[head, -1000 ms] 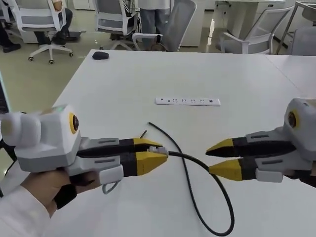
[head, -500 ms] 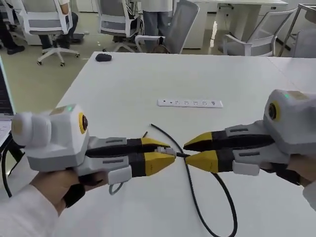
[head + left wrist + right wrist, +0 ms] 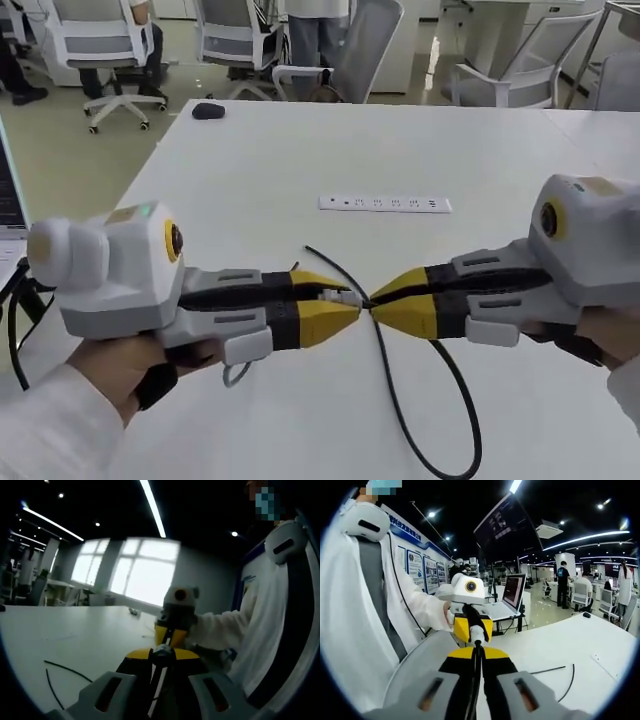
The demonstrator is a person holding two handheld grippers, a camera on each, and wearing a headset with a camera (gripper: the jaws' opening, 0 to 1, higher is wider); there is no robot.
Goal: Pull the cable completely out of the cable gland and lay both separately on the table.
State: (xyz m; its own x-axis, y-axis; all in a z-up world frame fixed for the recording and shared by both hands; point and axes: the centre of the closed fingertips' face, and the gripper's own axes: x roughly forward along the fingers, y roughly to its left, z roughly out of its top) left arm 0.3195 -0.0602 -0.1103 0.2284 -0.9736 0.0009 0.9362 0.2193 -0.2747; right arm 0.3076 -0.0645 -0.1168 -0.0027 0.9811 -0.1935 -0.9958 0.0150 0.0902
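A thin black cable [image 3: 386, 380] loops over the white table [image 3: 300, 160] and rises to a small pale cable gland [image 3: 341, 297]. My left gripper [image 3: 355, 306] is shut on the gland, and in the left gripper view the gland [image 3: 162, 650] sits between its yellow tips. My right gripper [image 3: 376, 303] comes in from the right, tip to tip with the left one, shut on the cable just beside the gland. The right gripper view has the cable [image 3: 476, 667] running between its closed jaws to the gland [image 3: 476, 633].
A white power strip [image 3: 385, 204] lies behind the grippers, and a dark mouse [image 3: 208, 111] sits at the far left edge. Office chairs [image 3: 95, 45] stand beyond the table. An open laptop [image 3: 512, 592] stands on a neighbouring desk.
The right gripper has moved left from open and apart to shut on the cable against the left gripper's tips. The left gripper has kept its hold on the gland.
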